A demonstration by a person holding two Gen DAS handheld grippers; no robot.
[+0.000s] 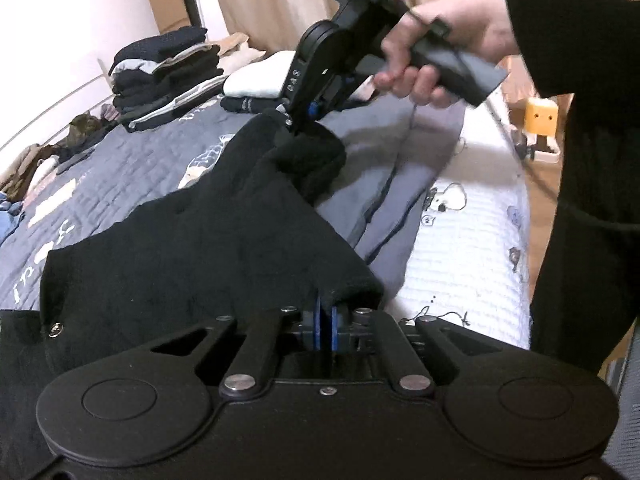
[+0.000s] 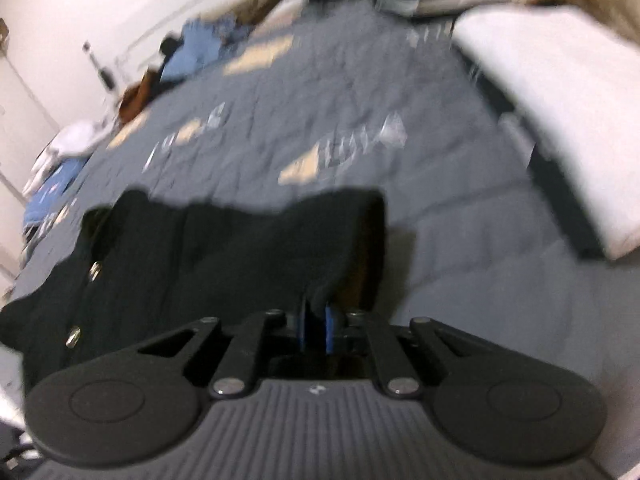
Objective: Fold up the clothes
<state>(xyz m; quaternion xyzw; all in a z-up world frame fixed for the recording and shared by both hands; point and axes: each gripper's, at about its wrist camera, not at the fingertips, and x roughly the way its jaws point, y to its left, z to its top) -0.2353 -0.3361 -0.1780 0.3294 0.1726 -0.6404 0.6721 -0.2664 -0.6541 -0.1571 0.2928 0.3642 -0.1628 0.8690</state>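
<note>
Left gripper (image 1: pixel 325 322) nearest the lens, blue pads (image 1: pixel 319 316) pressed together on a fold of the black garment (image 1: pixel 192 248), cloth pinched right between the fingertips. From there, garment spreading up and to the left over the grey-blue quilt (image 1: pixel 132 168), one edge lifted, a small metal snap (image 1: pixel 55 329) showing at the left.

Right gripper (image 1: pixel 298 122) further up in the left wrist view, held by a hand (image 1: pixel 424 68) in a black sleeve (image 1: pixel 572 40), tips closed on a bunched far corner of the same garment, raised above the bed. White letters "DAS" readable on its side.

Same grip from the right wrist view: right gripper (image 2: pixel 316 330) with blue pads (image 2: pixel 329 330) nipping the black garment (image 2: pixel 224 256), cloth hanging forward and left, two metal snaps (image 2: pixel 94 269) visible; picture blurred.

Beyond: stack of folded dark clothes (image 1: pixel 160 76) at the far side of the bed, folded white piece (image 1: pixel 260 80) beside it, grey garment (image 1: pixel 384 184) flat to the right of the black one. Pale lettering printed on the quilt, not readable.
</note>
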